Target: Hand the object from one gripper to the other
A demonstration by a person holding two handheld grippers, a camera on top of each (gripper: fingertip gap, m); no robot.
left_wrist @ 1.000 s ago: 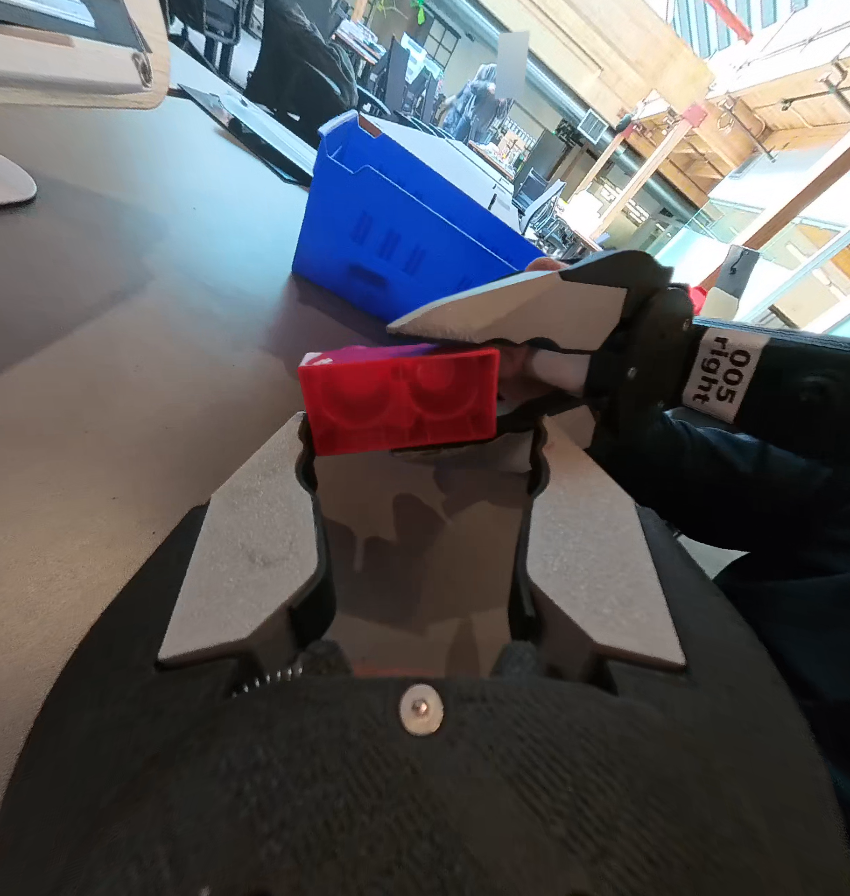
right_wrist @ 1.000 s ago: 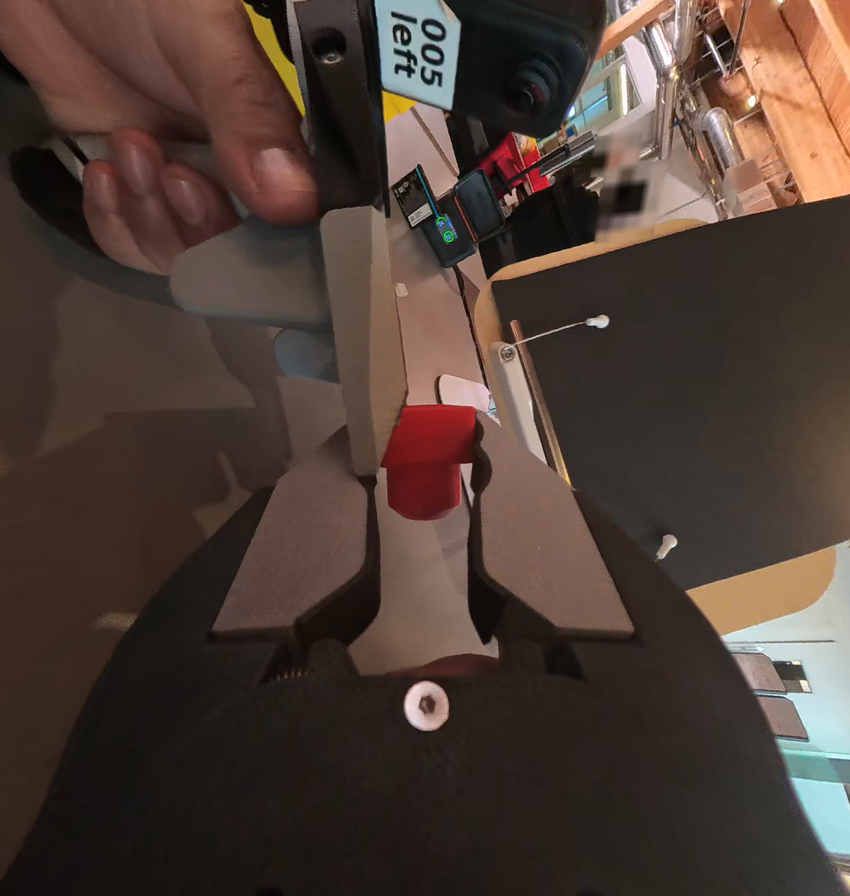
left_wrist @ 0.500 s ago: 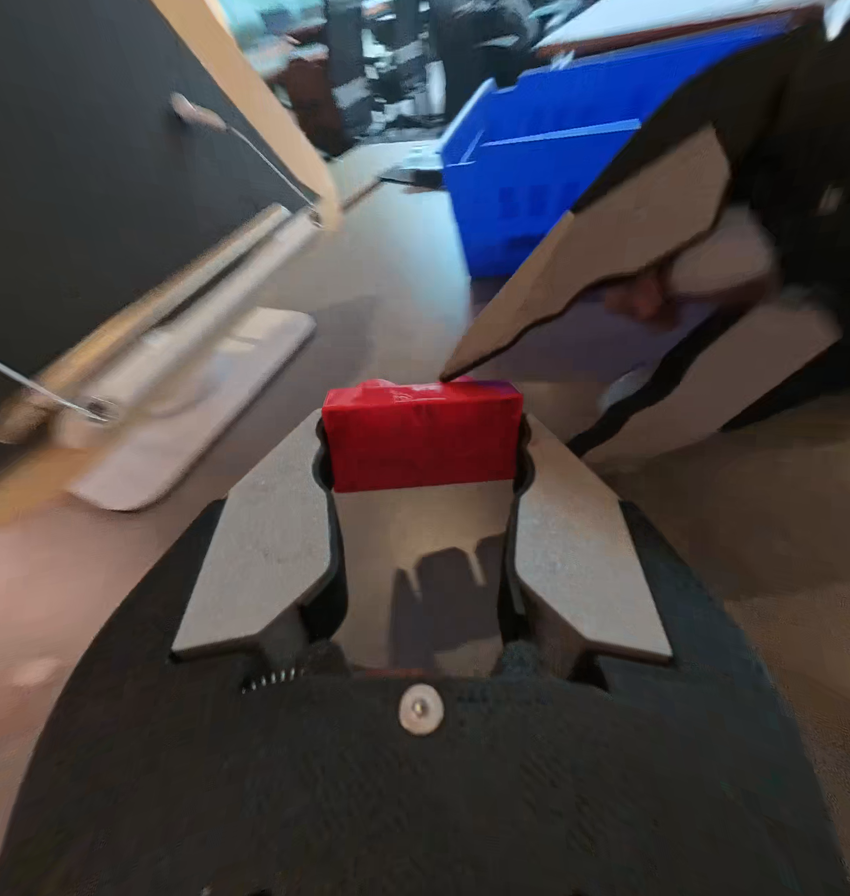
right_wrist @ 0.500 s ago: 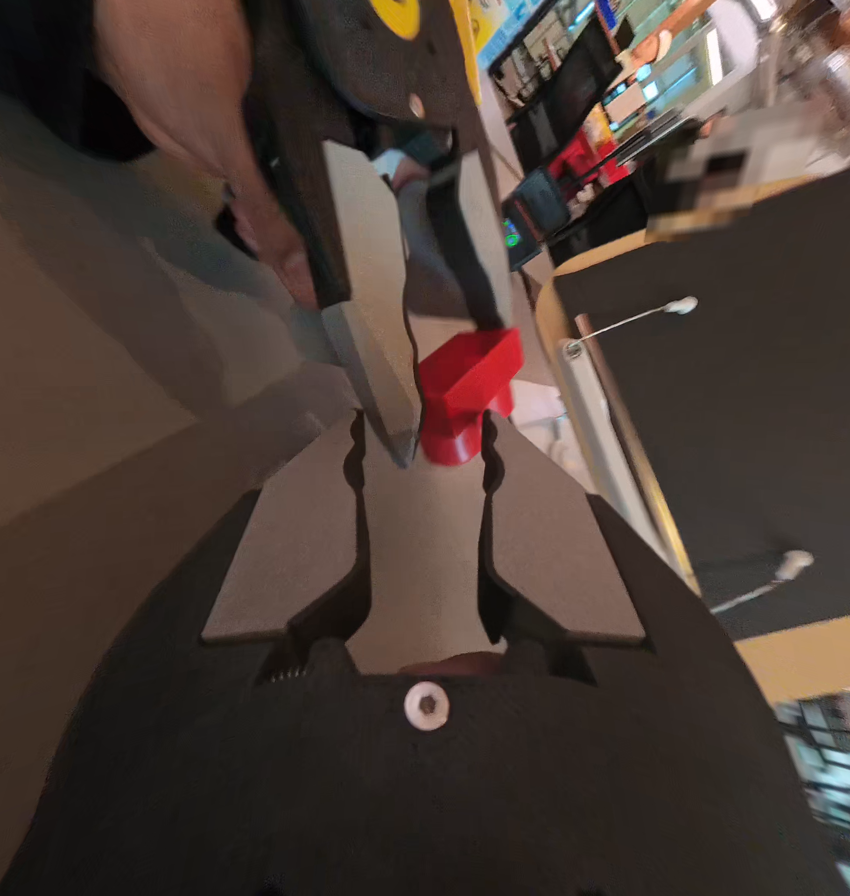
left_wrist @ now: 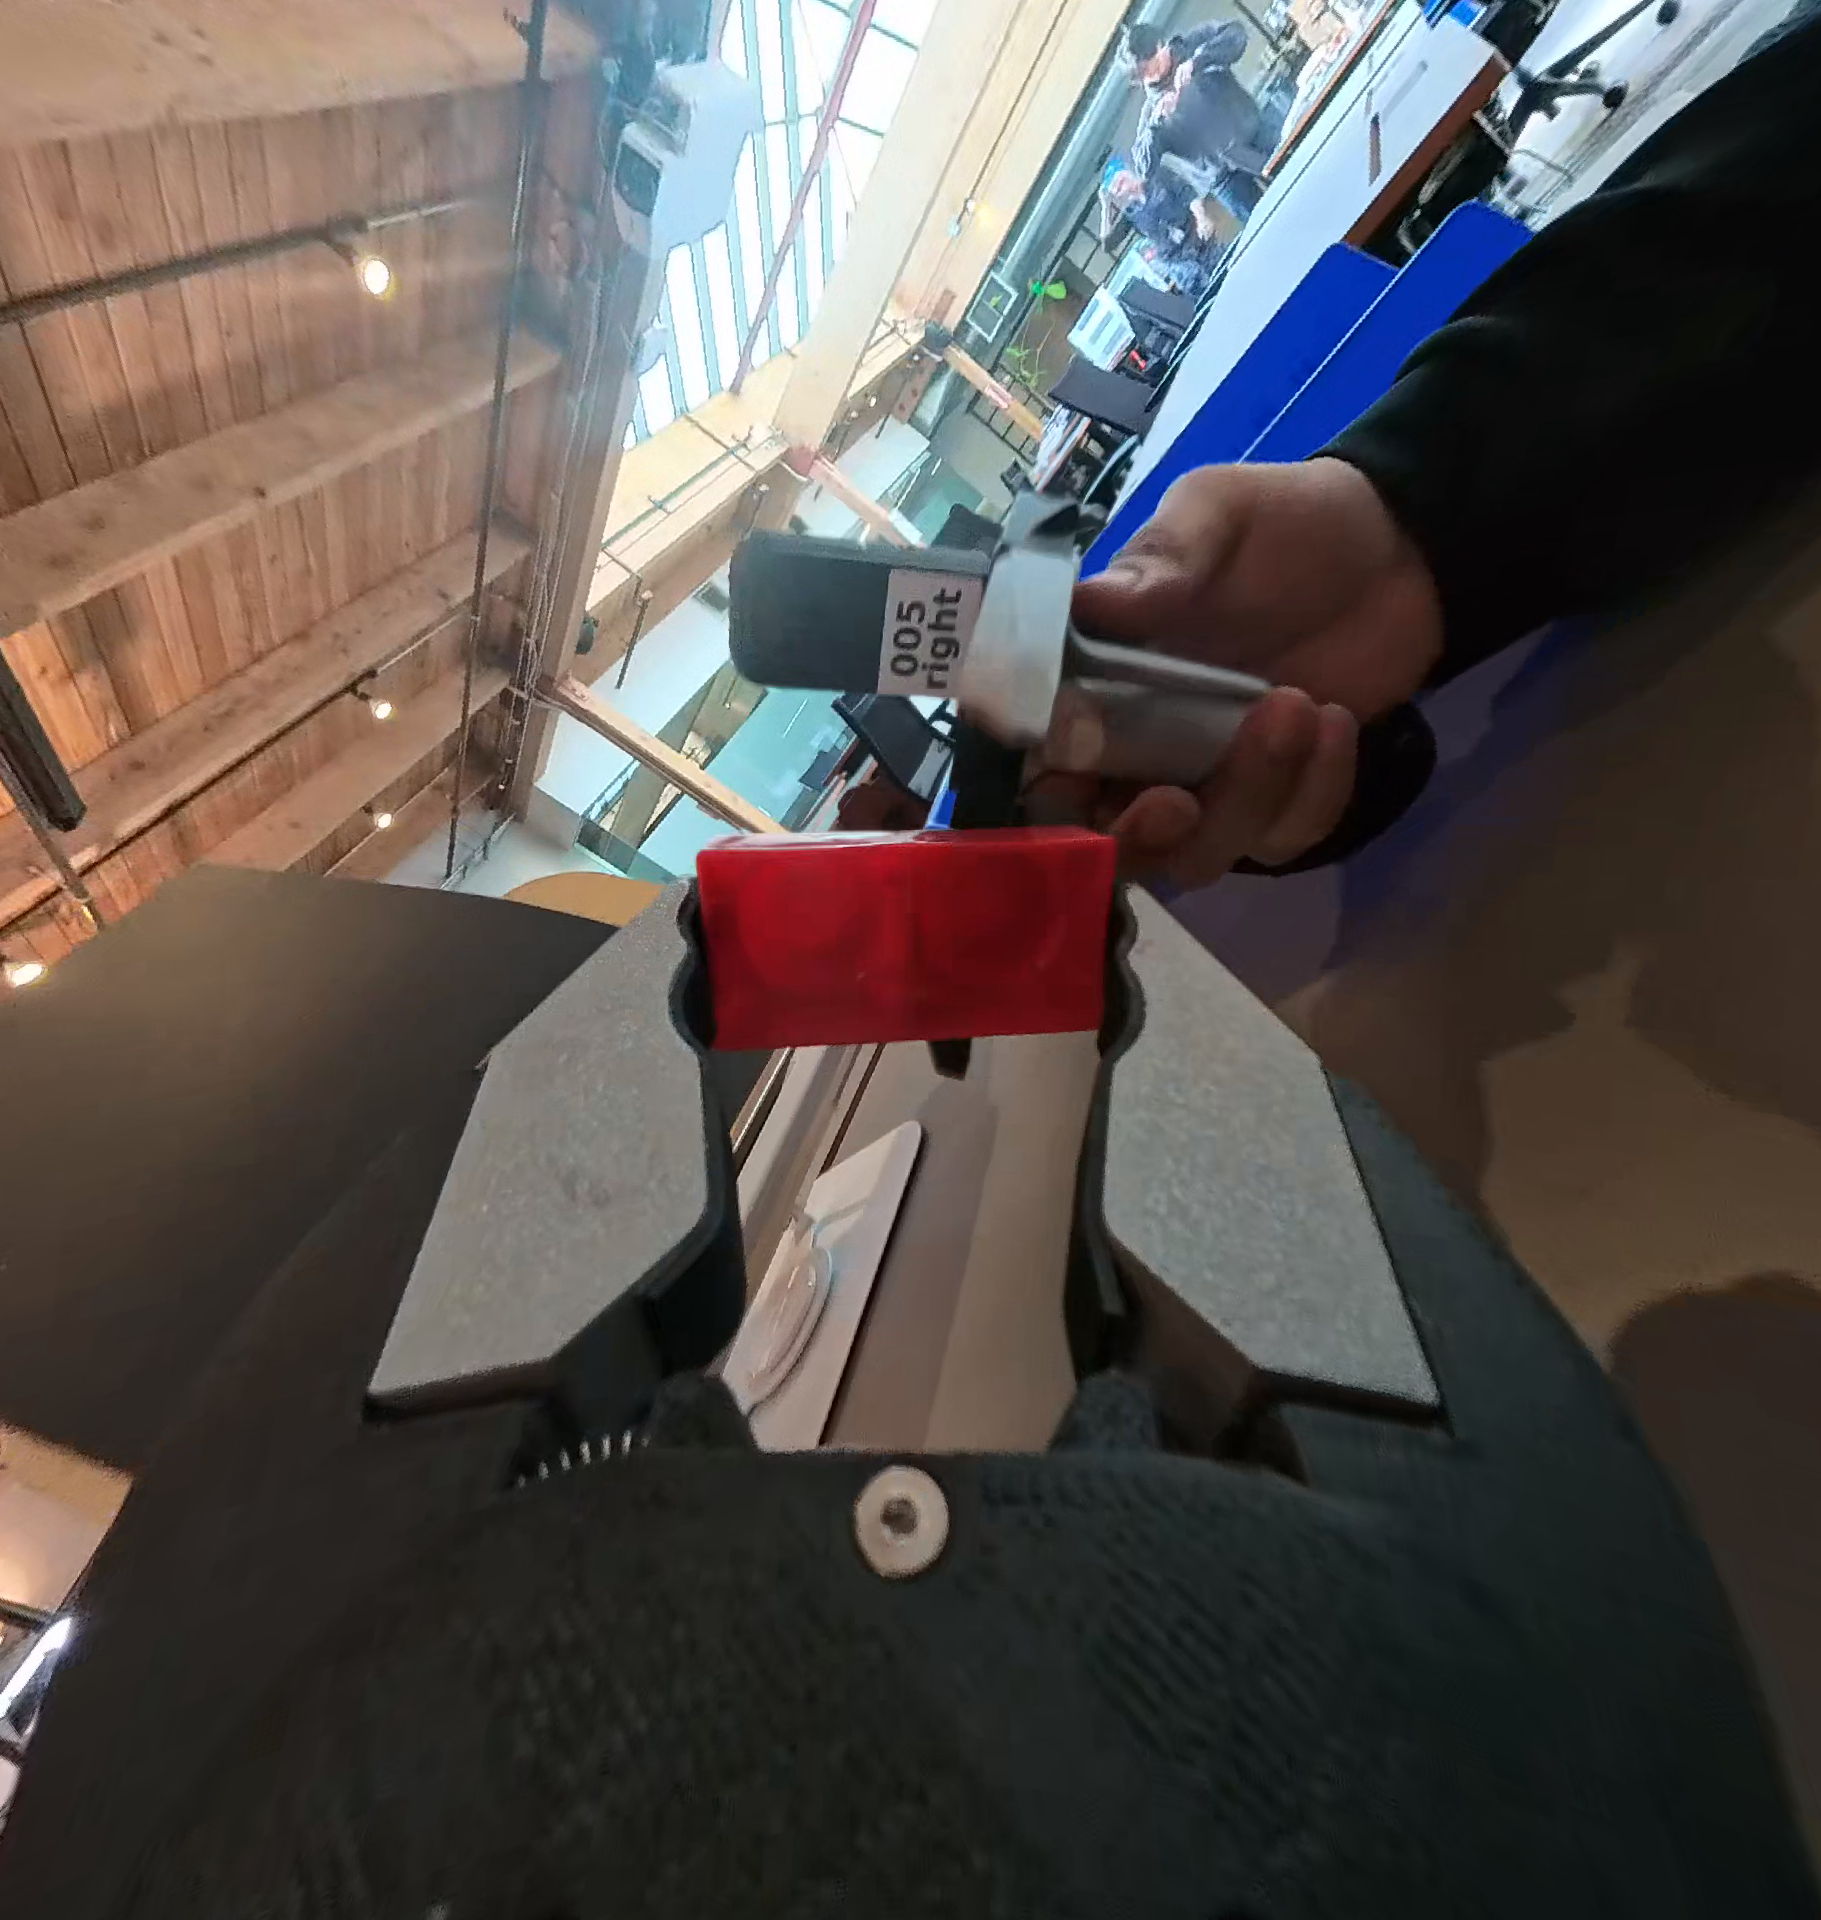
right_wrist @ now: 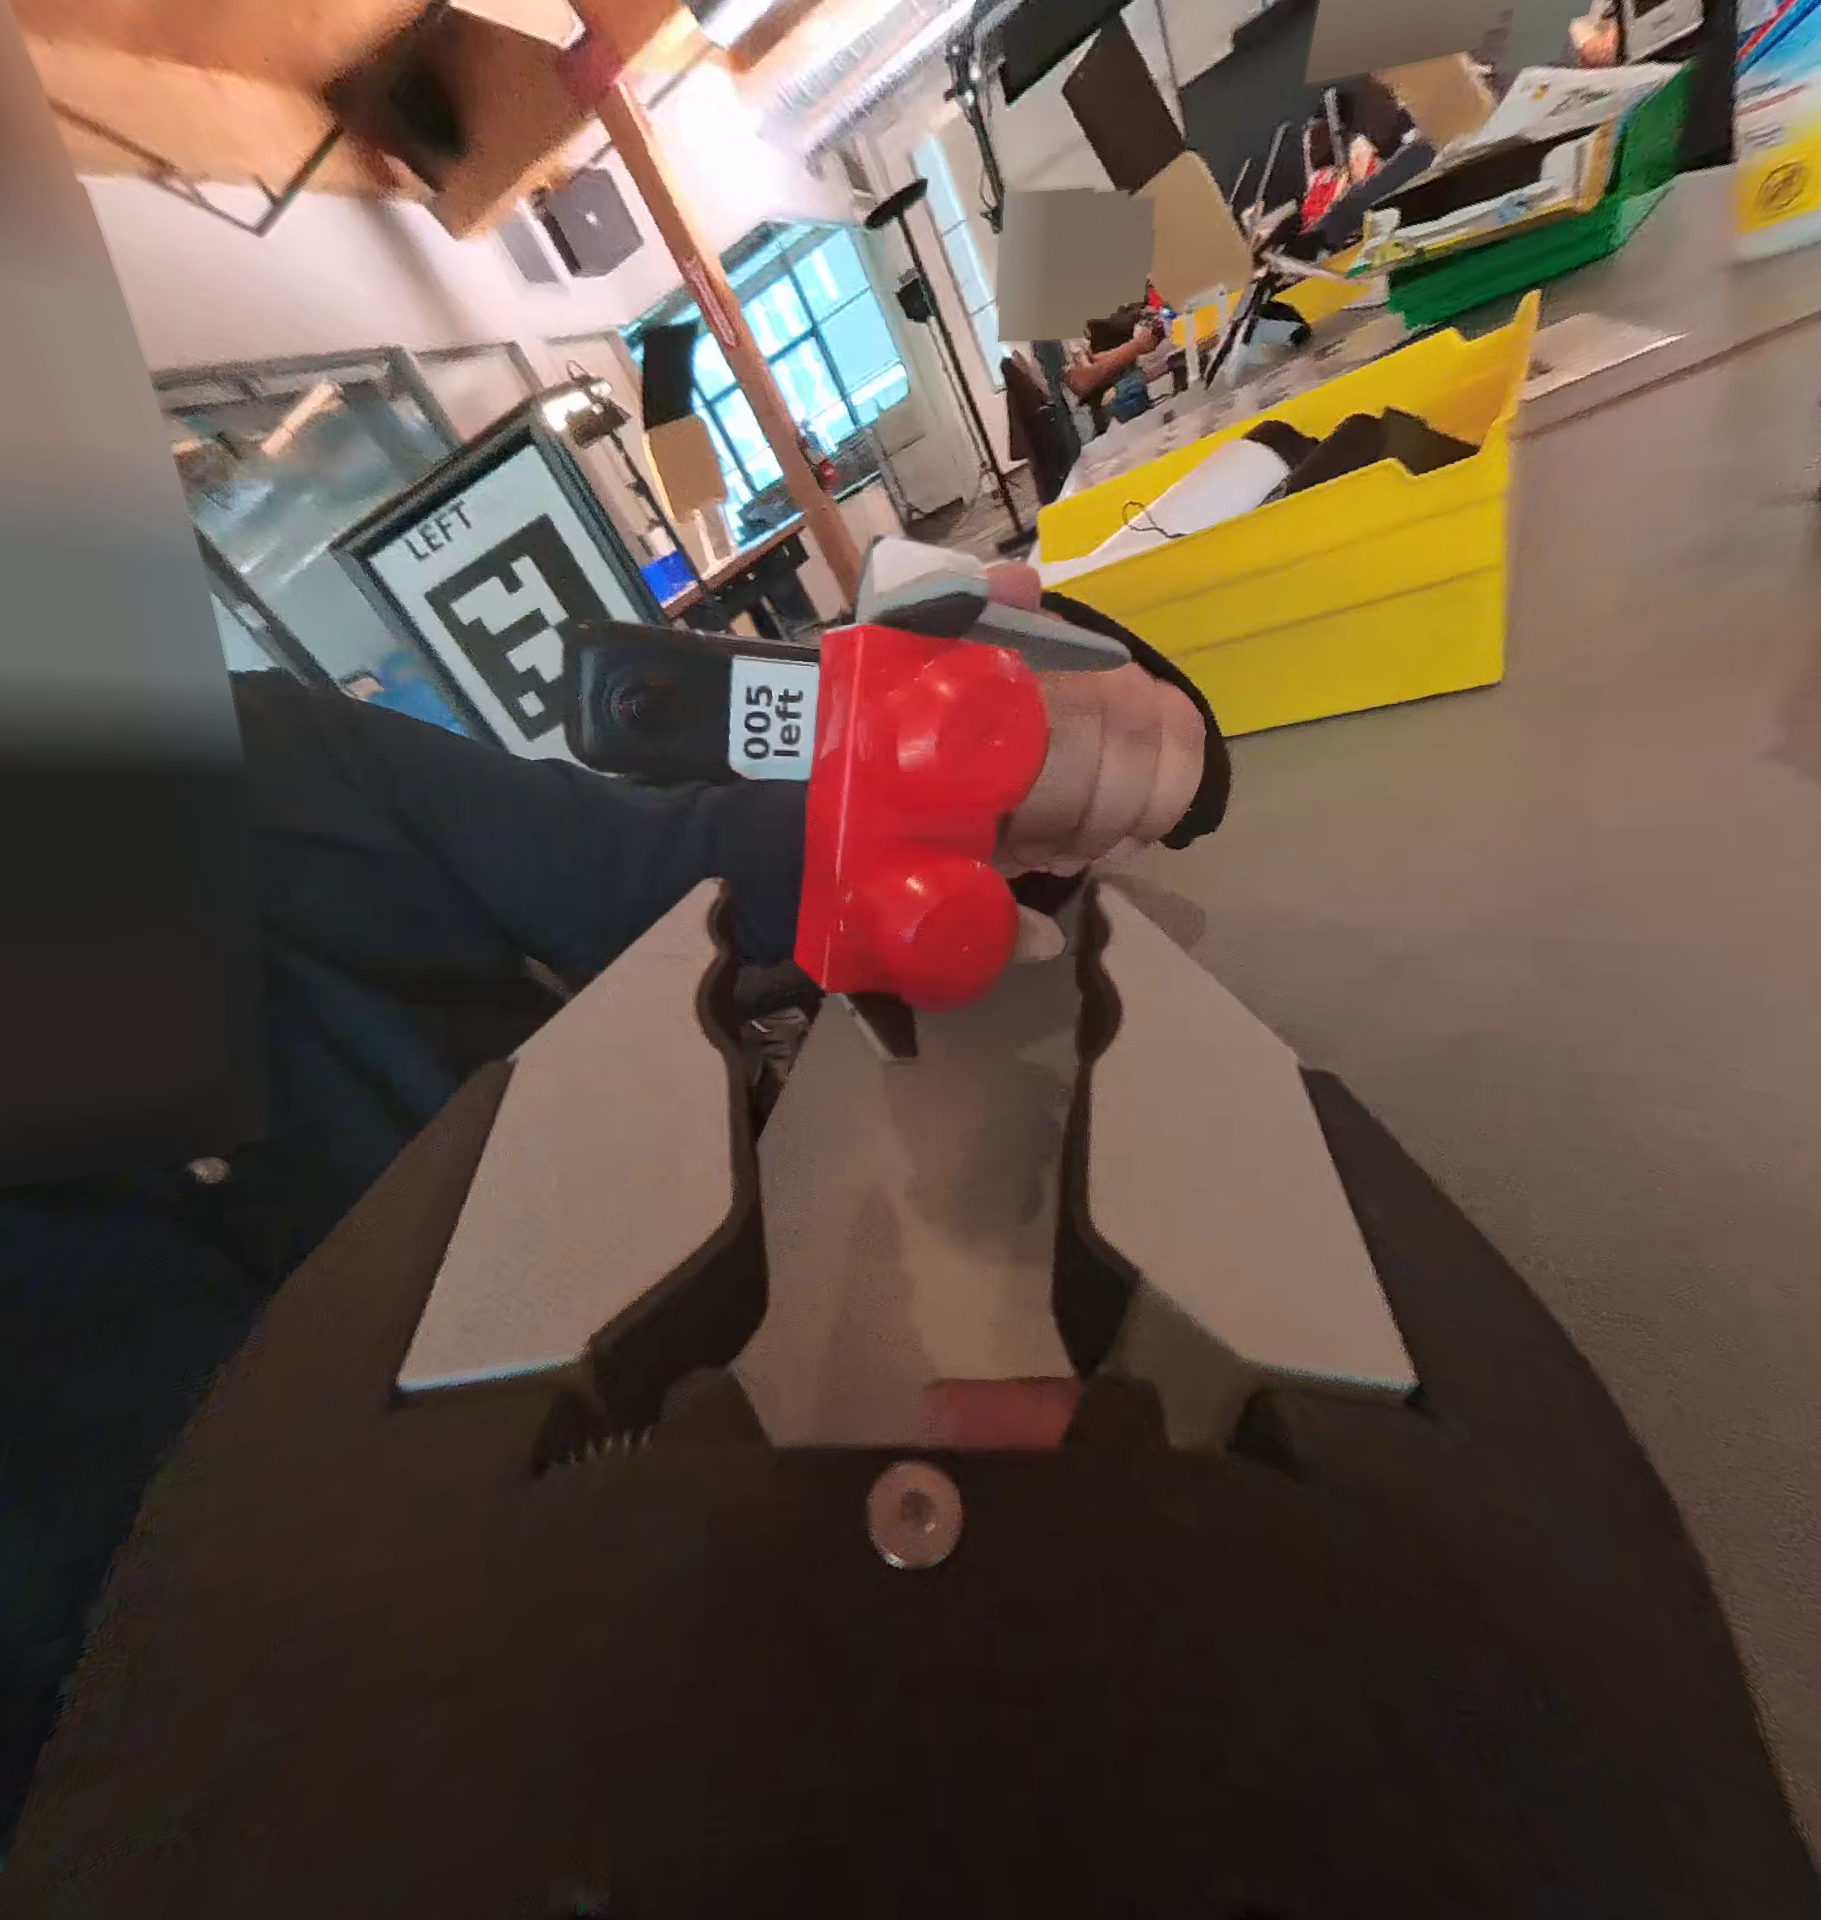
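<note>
Between the left hand-held gripper [left_wrist: 901,961] tips sits the chunky red plastic two-stud brick [left_wrist: 901,940], pinched tight; the right hand-held gripper [right_wrist: 901,971] has let go, spread empty, so handover's basically done.

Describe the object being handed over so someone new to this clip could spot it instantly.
Start from the grey tabletop with the yellow plastic bin at its far side. In front of that, the left gripper is shut on a glossy red plastic toy brick, just beyond the open right gripper. Its saturated red and rounded studs set it apart from the grey fingers.
</note>
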